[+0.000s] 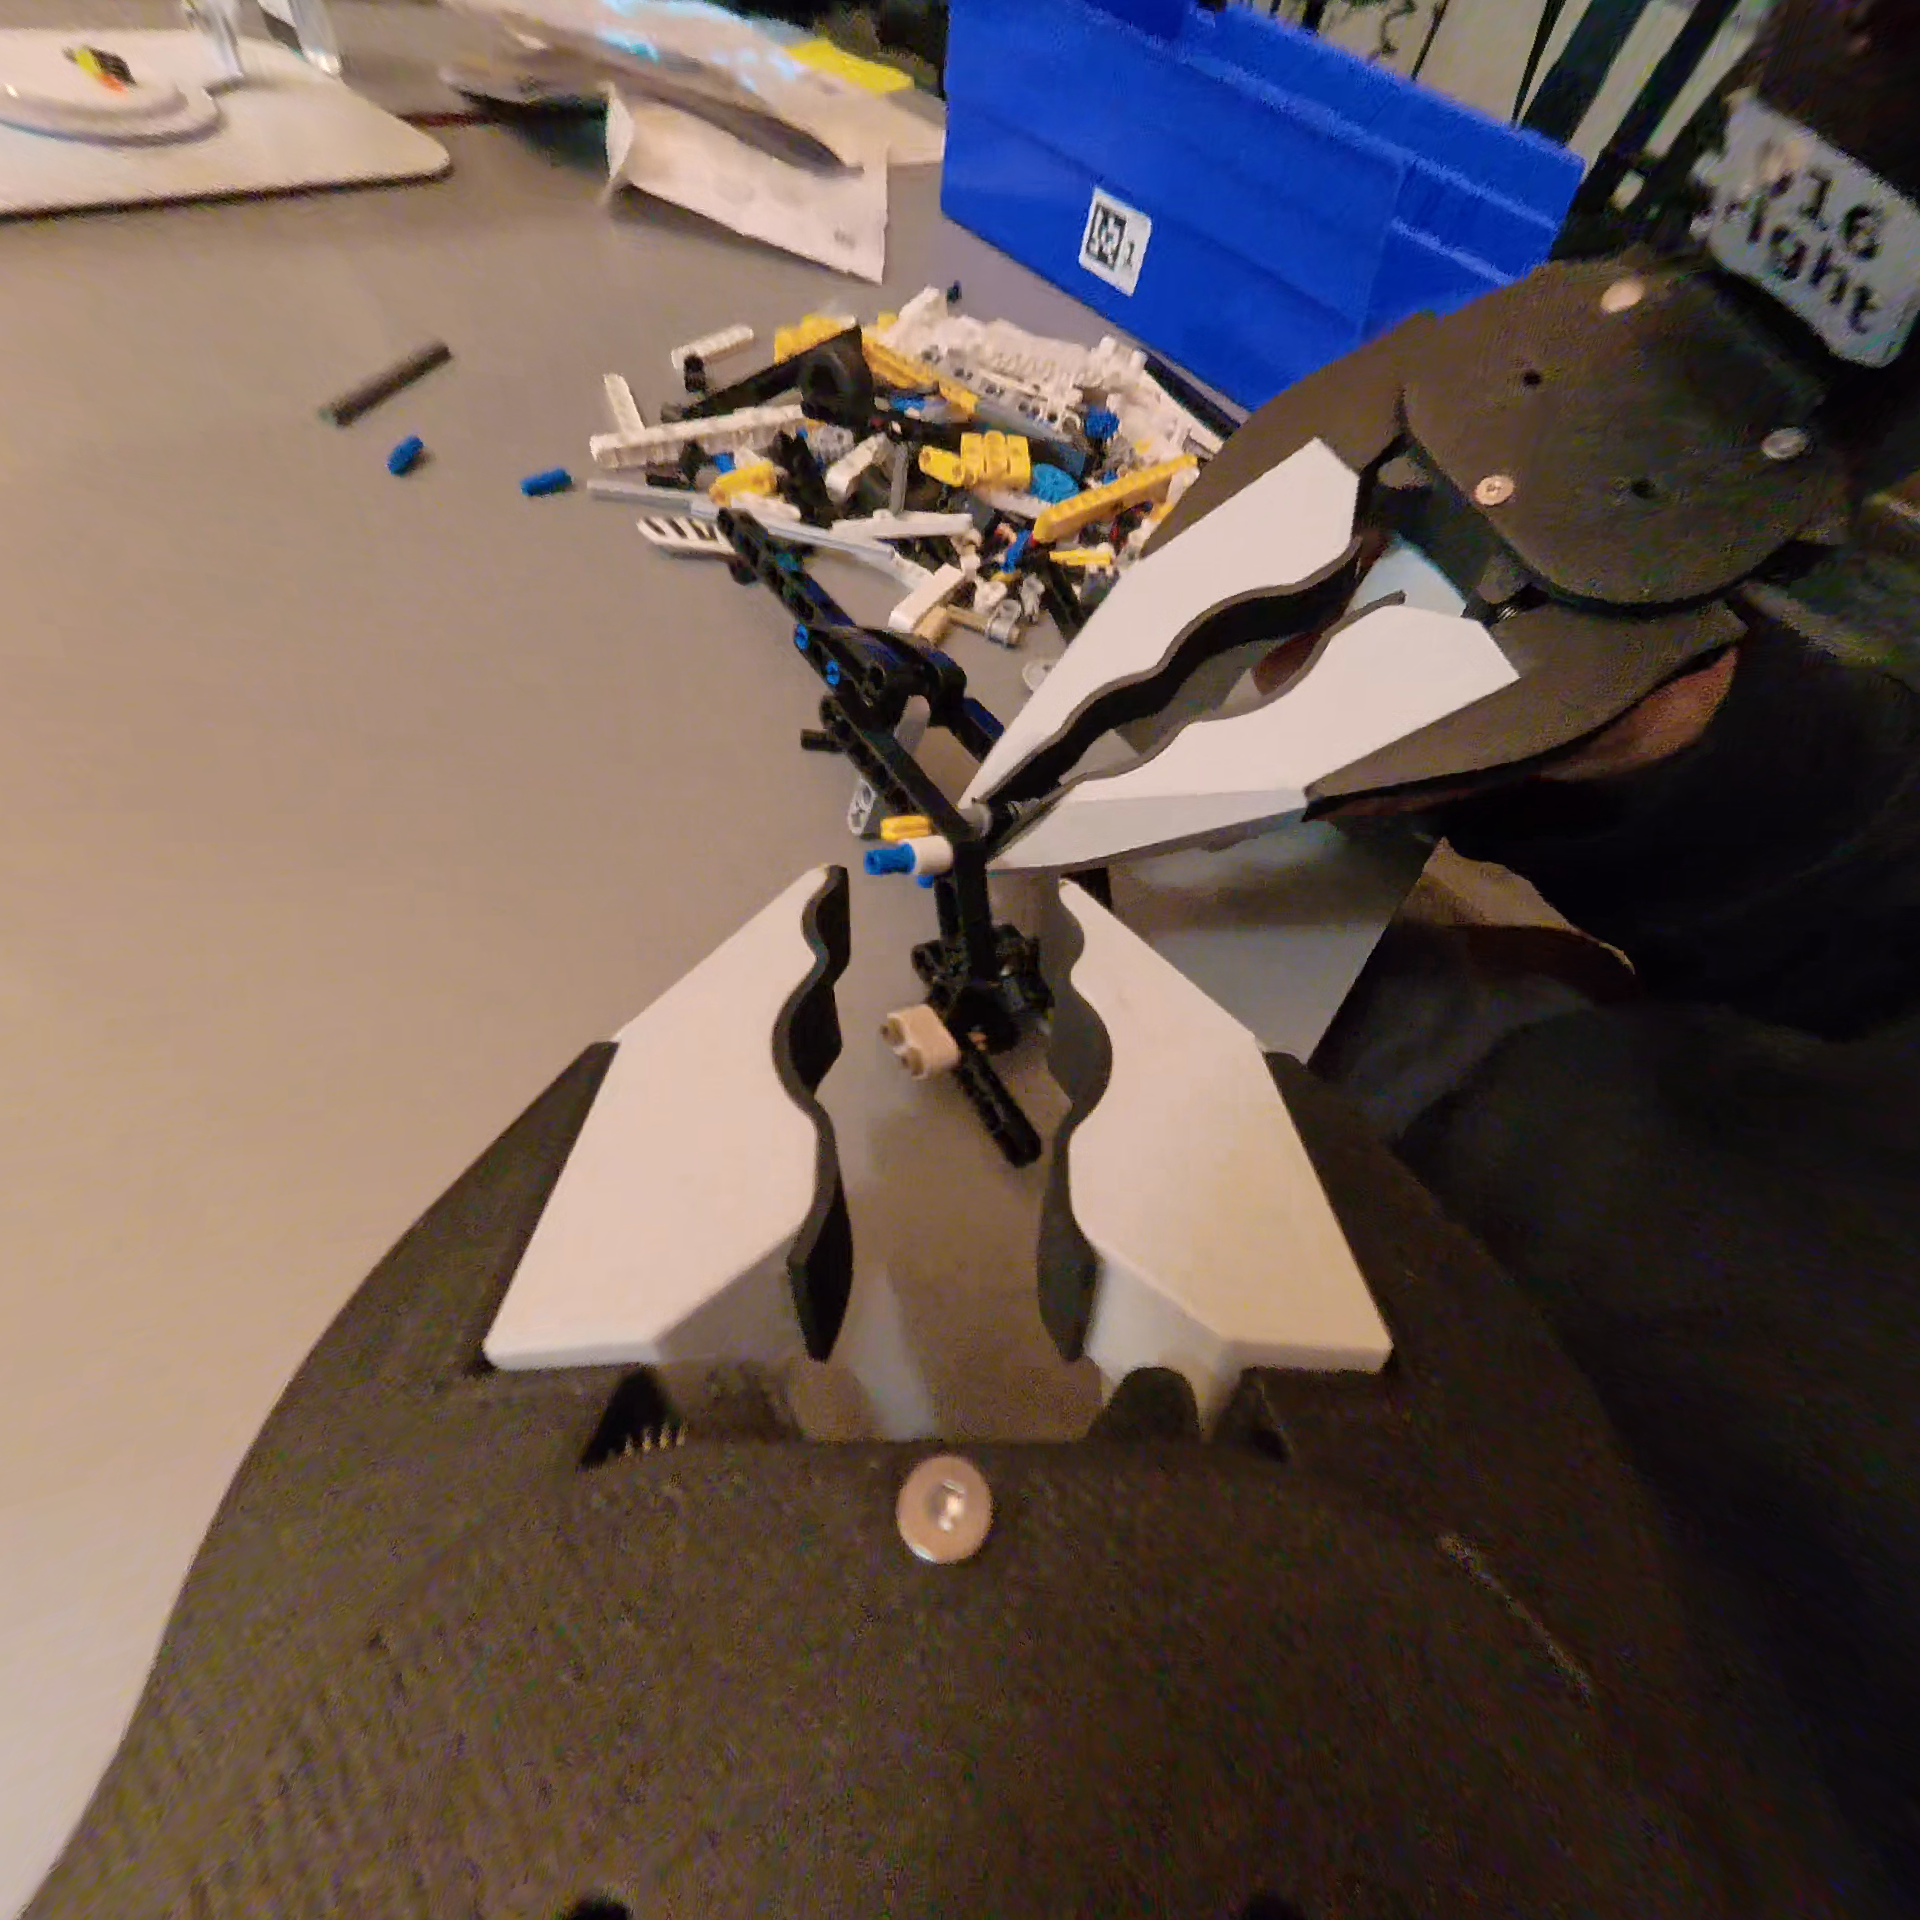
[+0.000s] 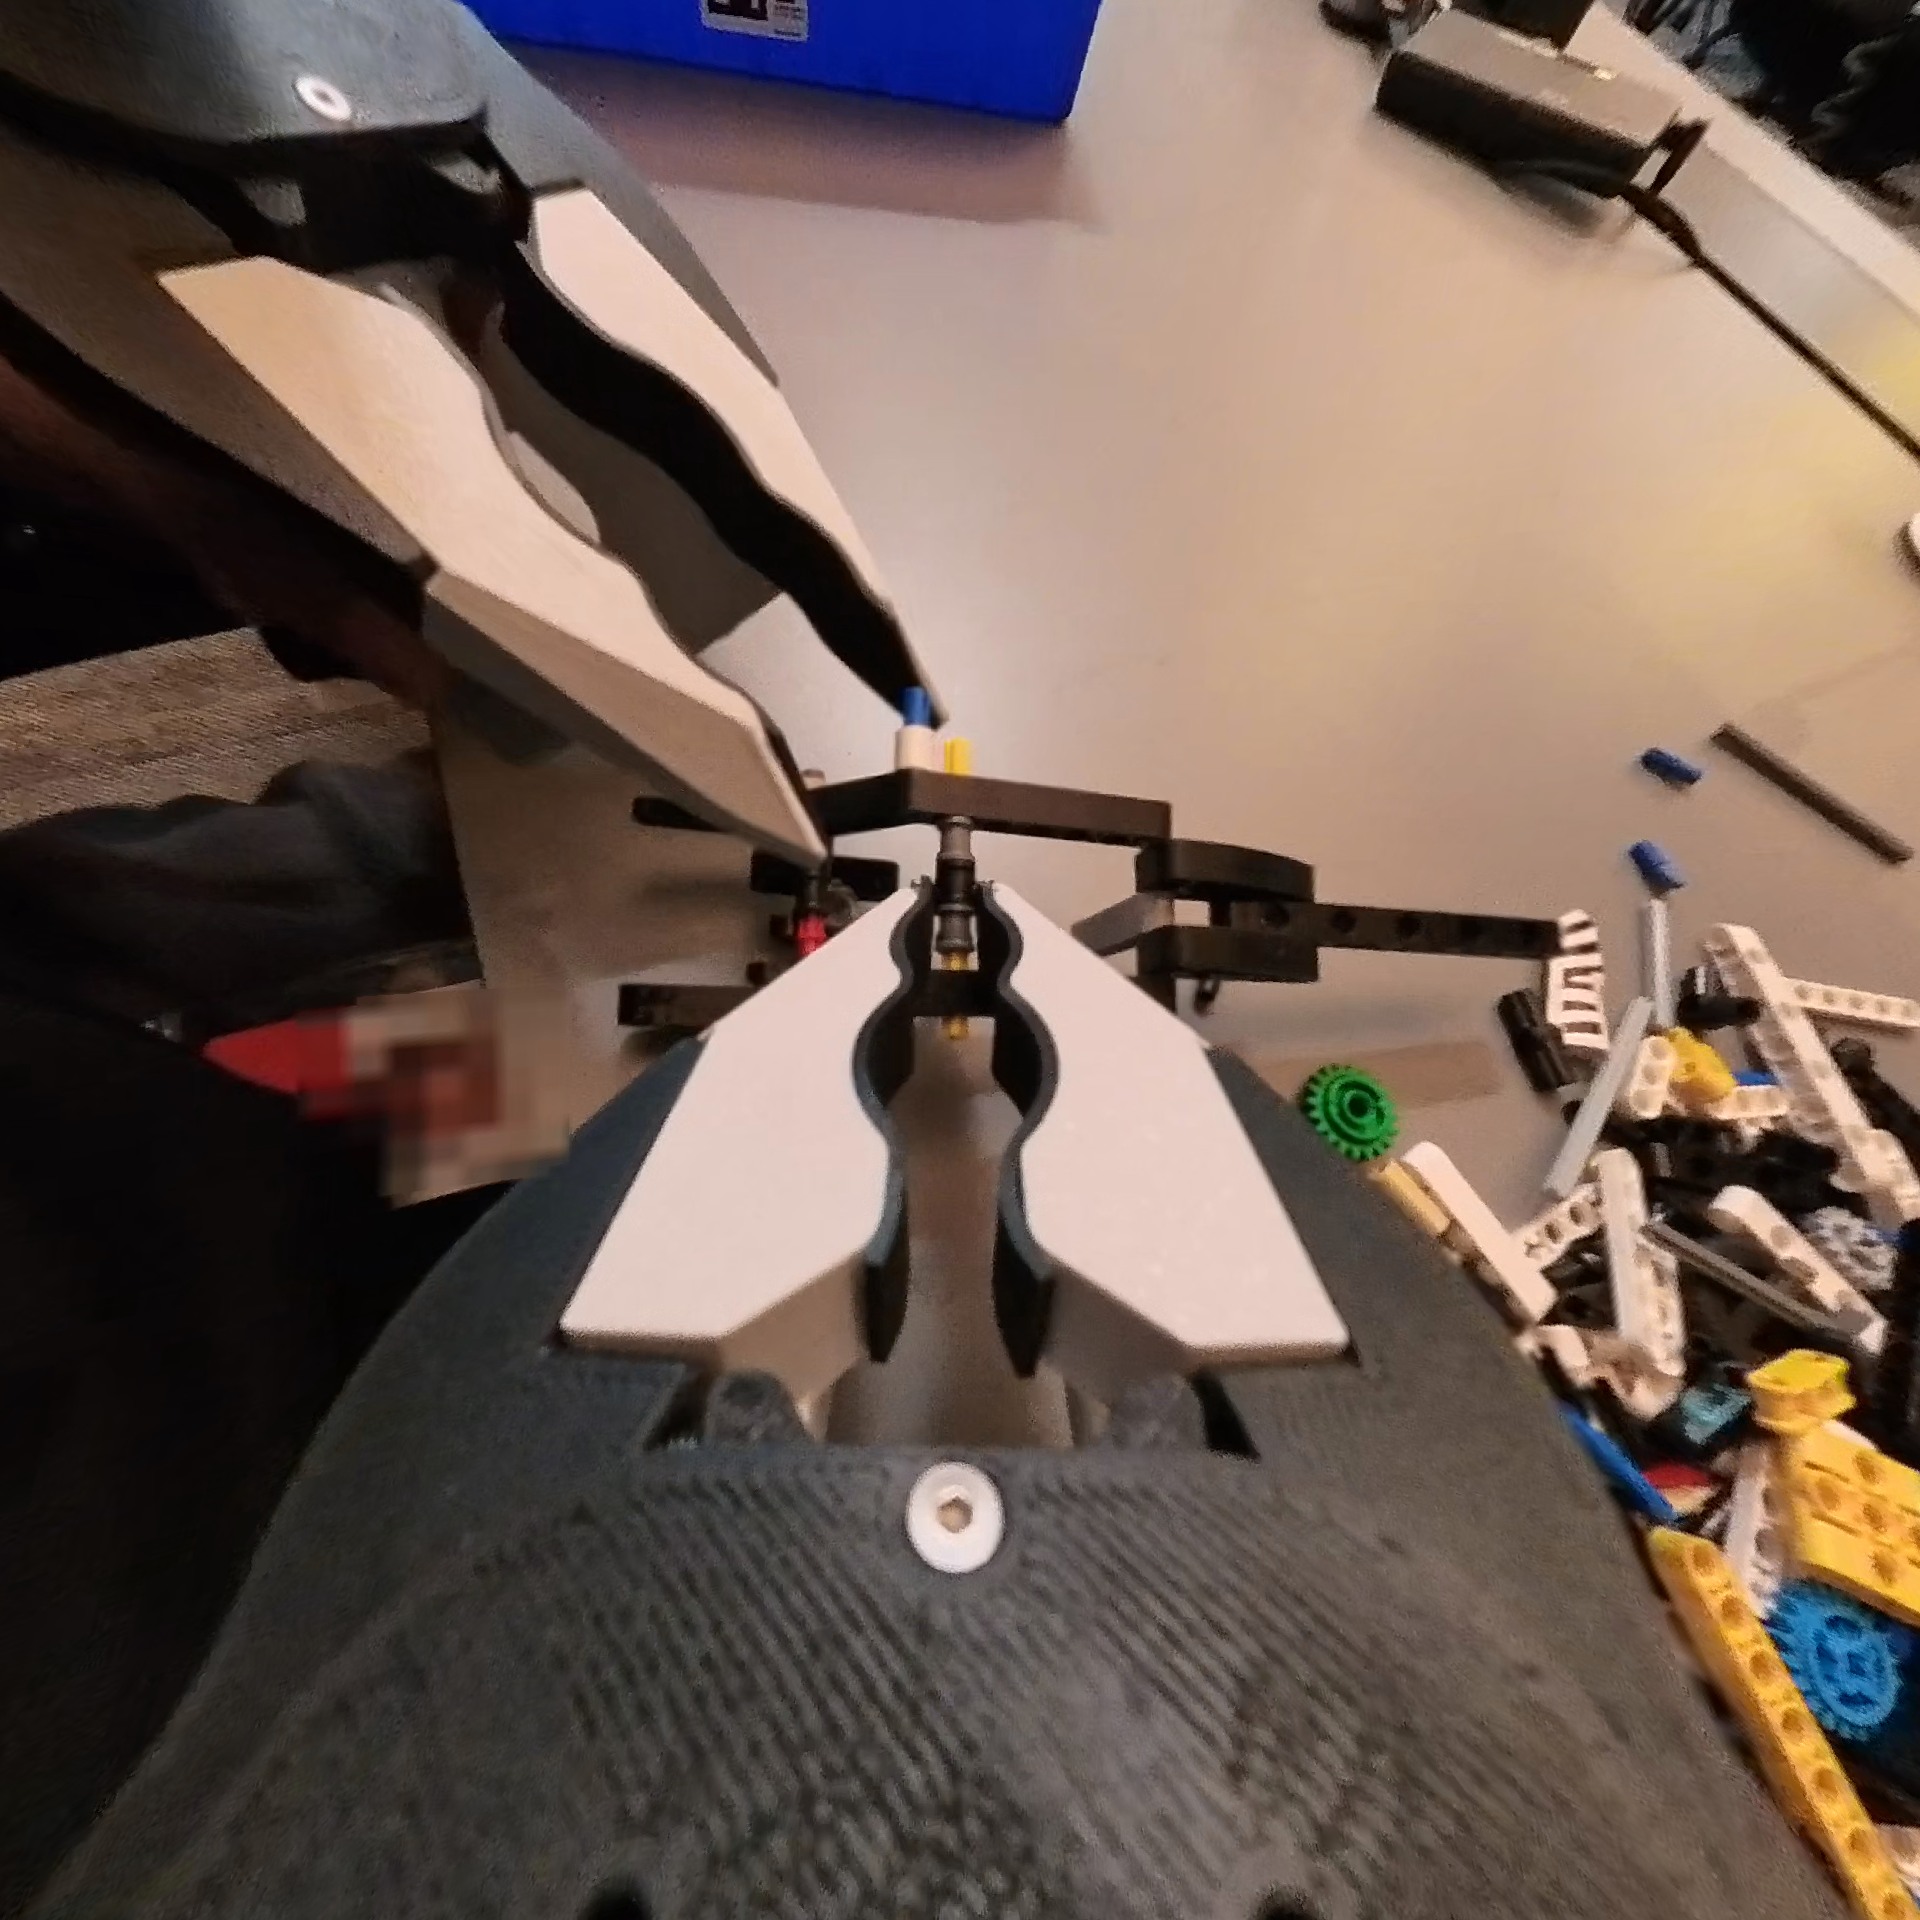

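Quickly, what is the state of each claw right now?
Left claw: open, straddling the black beam assembly without gripping it.
Right claw: closed on a dark pin under that assembly's beam.

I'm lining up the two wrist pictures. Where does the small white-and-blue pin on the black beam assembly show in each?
Left wrist view: white-and-blue pin sits just above centre, beside the right gripper tips.
Right wrist view: pin stands upright atop the black beam, above centre.
Shared landmark: blue bin.

Matt grey table (image 1: 260,727), plastic bricks (image 1: 914,457)
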Tool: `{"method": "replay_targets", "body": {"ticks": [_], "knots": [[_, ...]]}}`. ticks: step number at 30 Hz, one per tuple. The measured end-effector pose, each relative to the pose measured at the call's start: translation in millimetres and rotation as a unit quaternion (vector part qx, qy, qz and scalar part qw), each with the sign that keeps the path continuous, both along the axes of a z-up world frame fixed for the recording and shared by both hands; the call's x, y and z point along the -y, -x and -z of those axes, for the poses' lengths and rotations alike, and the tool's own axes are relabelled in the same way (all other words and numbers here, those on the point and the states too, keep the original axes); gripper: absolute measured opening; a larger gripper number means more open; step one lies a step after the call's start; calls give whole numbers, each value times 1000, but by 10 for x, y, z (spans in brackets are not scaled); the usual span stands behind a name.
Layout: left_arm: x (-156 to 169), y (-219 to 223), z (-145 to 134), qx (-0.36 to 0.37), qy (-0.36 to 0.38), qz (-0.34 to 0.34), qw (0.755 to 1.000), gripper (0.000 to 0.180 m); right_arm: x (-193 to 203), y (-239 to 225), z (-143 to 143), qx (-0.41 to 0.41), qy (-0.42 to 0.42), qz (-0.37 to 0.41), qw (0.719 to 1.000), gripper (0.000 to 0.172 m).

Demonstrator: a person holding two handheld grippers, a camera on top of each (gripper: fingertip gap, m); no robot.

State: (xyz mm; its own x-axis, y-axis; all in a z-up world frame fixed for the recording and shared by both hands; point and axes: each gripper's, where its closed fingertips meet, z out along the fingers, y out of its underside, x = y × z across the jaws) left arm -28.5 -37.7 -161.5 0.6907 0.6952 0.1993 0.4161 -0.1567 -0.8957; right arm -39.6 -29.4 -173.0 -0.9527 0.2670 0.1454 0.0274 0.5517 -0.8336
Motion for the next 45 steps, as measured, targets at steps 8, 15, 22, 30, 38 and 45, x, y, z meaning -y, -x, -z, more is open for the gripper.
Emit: {"method": "replay_targets", "body": {"ticks": [8,15,22,30,38,45], "knots": [[-22,19,55,40,-34,-8,999,8,103,-22,-67,-108,3,-7,994,7],[9,23,21,51,-65,-10,997,7,72,-11,-152,-42,53,11,998,28],[-27,-6,42,42,-49,1,998,7,43,-35,-67,46,50,14,998,29],[-74,-40,-16,57,-91,17,994,8,48,-2,3,-36,-4,21,999,17],[-66,-40,-91,122,-186,25,975,21,109,25,-9,-128,-25,29,991,14],[-19,31,-46,138,-189,-3,972,15,161,-36,-45,-132,-7,17,991,16]]}}
